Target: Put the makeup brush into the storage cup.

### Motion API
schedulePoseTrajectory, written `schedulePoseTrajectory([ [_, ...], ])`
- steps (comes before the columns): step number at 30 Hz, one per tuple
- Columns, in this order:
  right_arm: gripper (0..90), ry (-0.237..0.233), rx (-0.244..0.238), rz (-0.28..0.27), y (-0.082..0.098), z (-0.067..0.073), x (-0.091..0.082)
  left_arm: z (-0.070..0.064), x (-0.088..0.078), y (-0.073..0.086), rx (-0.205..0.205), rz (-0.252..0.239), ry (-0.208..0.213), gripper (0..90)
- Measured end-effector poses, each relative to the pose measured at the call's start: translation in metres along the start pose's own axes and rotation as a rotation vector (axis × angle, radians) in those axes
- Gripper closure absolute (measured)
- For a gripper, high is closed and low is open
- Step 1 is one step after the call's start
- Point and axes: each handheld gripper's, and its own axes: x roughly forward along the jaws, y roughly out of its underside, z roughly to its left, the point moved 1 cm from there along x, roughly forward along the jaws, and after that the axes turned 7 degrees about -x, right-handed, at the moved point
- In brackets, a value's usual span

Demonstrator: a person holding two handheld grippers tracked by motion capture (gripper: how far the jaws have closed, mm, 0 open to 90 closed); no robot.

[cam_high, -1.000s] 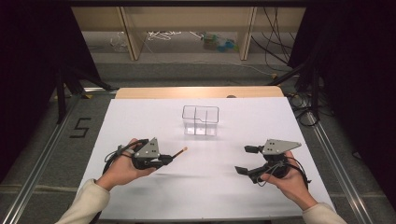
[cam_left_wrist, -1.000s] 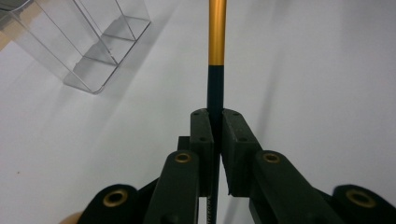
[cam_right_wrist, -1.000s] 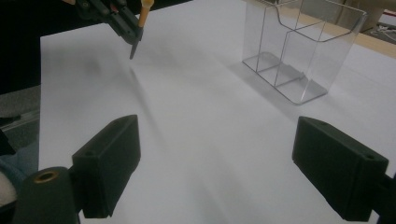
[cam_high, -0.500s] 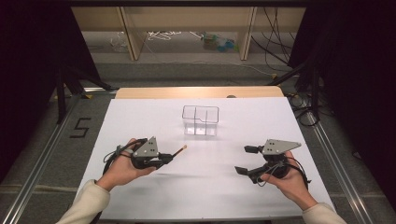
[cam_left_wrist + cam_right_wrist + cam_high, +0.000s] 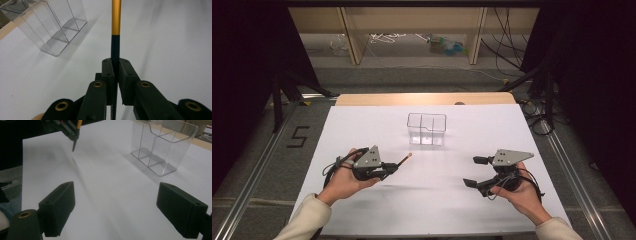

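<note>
The left tool [image 5: 388,168] was clamped on a pencil [image 5: 115,27], its pads pressed against the dark lower part of the shaft while the yellow part ran straight out ahead of the jaws. In the high view the pencil [image 5: 404,159] stuck out to the right and slightly away from the person, held just above the white surface [image 5: 362,125] and aimed roughly toward the clear plastic holder [image 5: 427,129]. That grip near one end left most of the length free, which would suit lowering it end-first into one of the holder's compartments; this is a judgement from the pose.

The holder stood upright near the middle of the surface, well apart from both hands, its open top up and a divider splitting it into compartments. Nothing could be seen inside it.

The right tool [image 5: 476,172] rested low over the surface on the right, jaws wide apart with nothing between them, its pads [image 5: 58,207] facing the holder [image 5: 162,147] across bare white. It appeared to be kept back, perhaps ready to steady the light holder if the pencil nudged it.
</note>
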Motion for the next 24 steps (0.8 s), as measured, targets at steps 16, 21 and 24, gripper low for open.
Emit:
schedulePoseTrajectory([
  [16, 16.0, -0.010, 0.012, -0.022, 0.0001, 0.0003, 0.0016, 0.0001, 0.0022, -0.0008, -0.017, -0.033, 0.008, 82.9],
  [21, 16.0, -0.011, 0.012, -0.022, 0.0001, 0.0002, 0.0014, -0.0006, 0.0024, -0.0007, -0.029, -0.046, 0.003, 82.9],
  [24, 16.0, -0.011, 0.012, -0.022, 0.0000, 0.0003, 0.0014, -0.0009, 0.0027, -0.0003, -0.040, -0.055, 0.006, 82.9],
])
